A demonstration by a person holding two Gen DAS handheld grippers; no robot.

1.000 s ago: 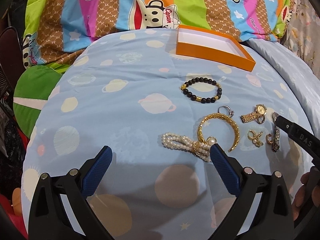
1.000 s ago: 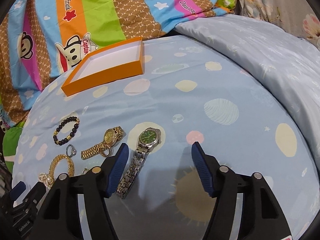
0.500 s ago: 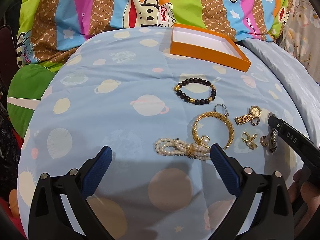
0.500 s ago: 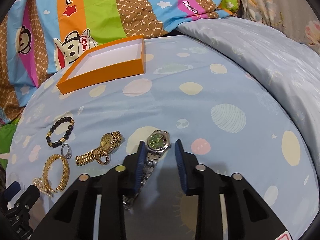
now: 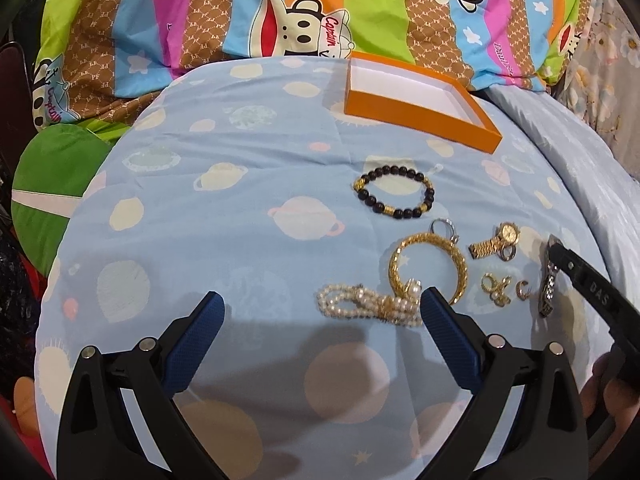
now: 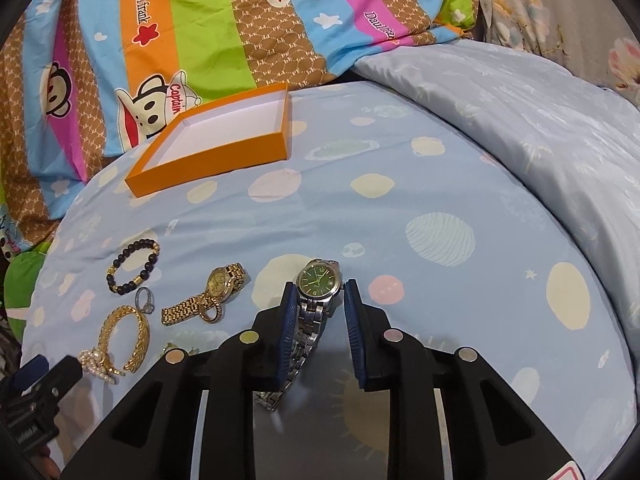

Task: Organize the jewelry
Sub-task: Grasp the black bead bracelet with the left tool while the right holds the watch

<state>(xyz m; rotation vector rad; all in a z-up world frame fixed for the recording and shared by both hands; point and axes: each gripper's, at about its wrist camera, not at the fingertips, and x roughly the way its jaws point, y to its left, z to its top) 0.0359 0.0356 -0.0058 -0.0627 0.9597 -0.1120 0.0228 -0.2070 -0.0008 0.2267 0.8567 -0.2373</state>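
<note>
Near the bed's right side, the right gripper (image 6: 318, 300) was closing around the silver watch (image 6: 316, 304), not yet squeezing. Next it should pinch, lift, and go to the far orange box (image 6: 224, 160). Left gripper (image 5: 320, 312) stayed wide.

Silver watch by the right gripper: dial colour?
Green dial on the silver watch; clearest in the right wrist view.

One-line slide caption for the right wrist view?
Right gripper straddling the silver green-dial watch on the bedspread.

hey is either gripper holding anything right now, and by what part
The right gripper straddles the silver watch at its band just below the green face, with a gap still showing. The left gripper is open, holding nothing.
</note>
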